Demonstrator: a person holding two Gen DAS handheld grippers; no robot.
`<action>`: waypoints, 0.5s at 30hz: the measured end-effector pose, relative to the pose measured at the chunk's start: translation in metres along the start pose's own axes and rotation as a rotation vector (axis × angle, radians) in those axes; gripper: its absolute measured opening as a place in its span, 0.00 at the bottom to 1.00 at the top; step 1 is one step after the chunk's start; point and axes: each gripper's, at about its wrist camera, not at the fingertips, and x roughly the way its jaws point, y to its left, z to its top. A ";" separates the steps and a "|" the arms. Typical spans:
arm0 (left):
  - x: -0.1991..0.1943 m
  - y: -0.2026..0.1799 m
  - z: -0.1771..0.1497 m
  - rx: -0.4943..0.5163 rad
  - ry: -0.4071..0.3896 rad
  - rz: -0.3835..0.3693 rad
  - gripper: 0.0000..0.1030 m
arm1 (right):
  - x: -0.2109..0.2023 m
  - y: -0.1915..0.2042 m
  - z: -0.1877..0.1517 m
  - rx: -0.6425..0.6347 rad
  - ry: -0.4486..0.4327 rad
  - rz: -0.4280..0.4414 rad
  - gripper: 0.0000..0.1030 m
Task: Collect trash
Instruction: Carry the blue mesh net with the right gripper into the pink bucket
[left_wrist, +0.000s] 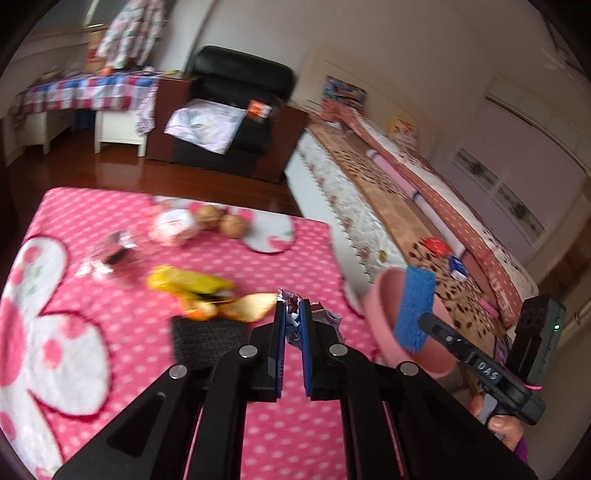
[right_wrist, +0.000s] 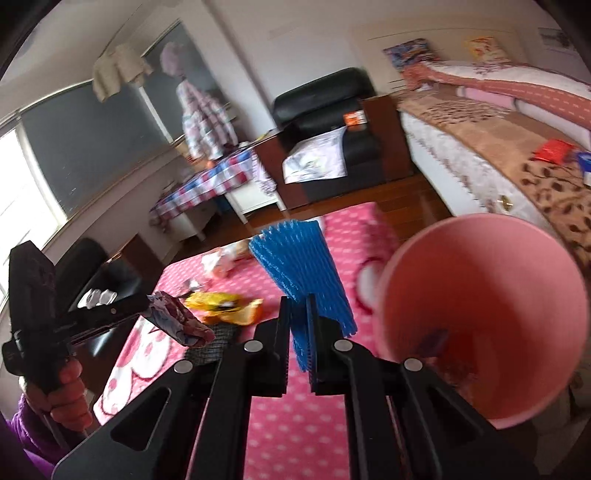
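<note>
Where the left wrist view begins at its left edge, a pink dotted blanket (left_wrist: 110, 295) with large white flower shapes covers the surface, and on it in the middle left lie a clear wrapper (left_wrist: 114, 251), a small pink-and-white packet (left_wrist: 173, 225) and two brown round things (left_wrist: 221, 219), too blurred to name. Just right of these, nearer the centre, a yellow wrapper (left_wrist: 188, 282) and some orange peel (left_wrist: 251, 306) rest beside a dark woven mat (left_wrist: 207, 338). At the lower centre the left gripper (left_wrist: 294, 314) has its jaws pressed together on a crumpled printed wrapper (left_wrist: 321, 317), which sticks out above and to the right of the pads. Farther right stands a pink bin (left_wrist: 384, 306), and in front of it the right gripper (left_wrist: 412, 317) holds up a blue foam net (left_wrist: 415, 306); a hand (left_wrist: 502, 424) grips its handle at the lower right. In the right wrist view, the left hand (right_wrist: 66, 391) at the lower left carries its tool with the same crumpled wrapper pinched at the tip. In the centre the right gripper's jaws clamp the lower part of the blue net, which fans upward. To the right, the bin's open mouth fills the frame, a few scraps lying at its bottom, and behind it a bed (right_wrist: 517, 147) runs along the upper right.
</note>
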 end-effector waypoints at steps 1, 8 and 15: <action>0.005 -0.011 0.002 0.017 0.006 -0.015 0.06 | -0.003 -0.007 -0.001 0.008 -0.005 -0.016 0.08; 0.035 -0.070 0.009 0.119 0.031 -0.085 0.06 | -0.021 -0.047 -0.004 0.049 -0.029 -0.107 0.08; 0.070 -0.117 0.003 0.199 0.086 -0.116 0.06 | -0.027 -0.072 -0.011 0.099 -0.024 -0.135 0.08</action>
